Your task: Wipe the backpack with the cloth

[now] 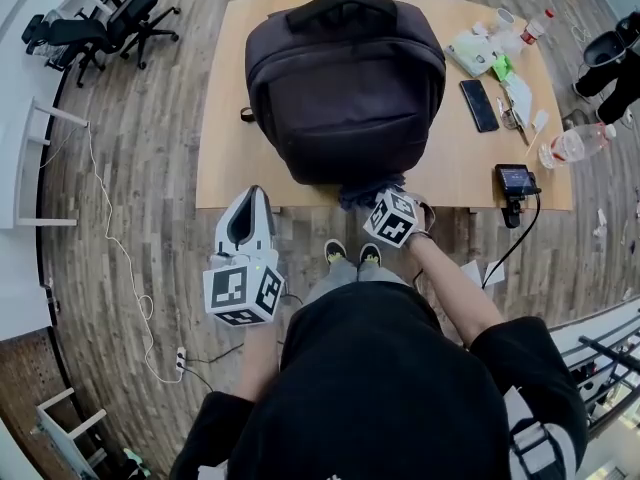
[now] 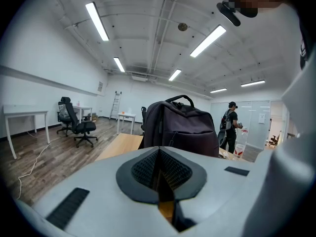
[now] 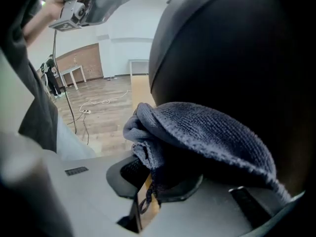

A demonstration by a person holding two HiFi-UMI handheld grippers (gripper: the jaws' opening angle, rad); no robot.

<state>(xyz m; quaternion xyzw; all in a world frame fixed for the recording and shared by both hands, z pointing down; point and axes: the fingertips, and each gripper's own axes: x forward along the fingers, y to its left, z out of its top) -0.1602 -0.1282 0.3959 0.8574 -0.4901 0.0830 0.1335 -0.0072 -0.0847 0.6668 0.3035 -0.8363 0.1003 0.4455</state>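
Clamping the dark blue cloth (image 3: 207,137) in its jaws, the right gripper (image 3: 148,186) sits at the low near end of the backpack (image 1: 345,88), which stands on the table (image 1: 230,158). The cloth bunches directly ahead of this gripper, seemingly against the bag's front panel, though the contact line is hidden. The backpack's long axis runs from here up and away to the carry handle, so the coming stroke probably follows that line. The left gripper (image 1: 253,203), clenched on nothing, hangs short of the table edge with the bag ahead and apart. The right gripper is nearer.
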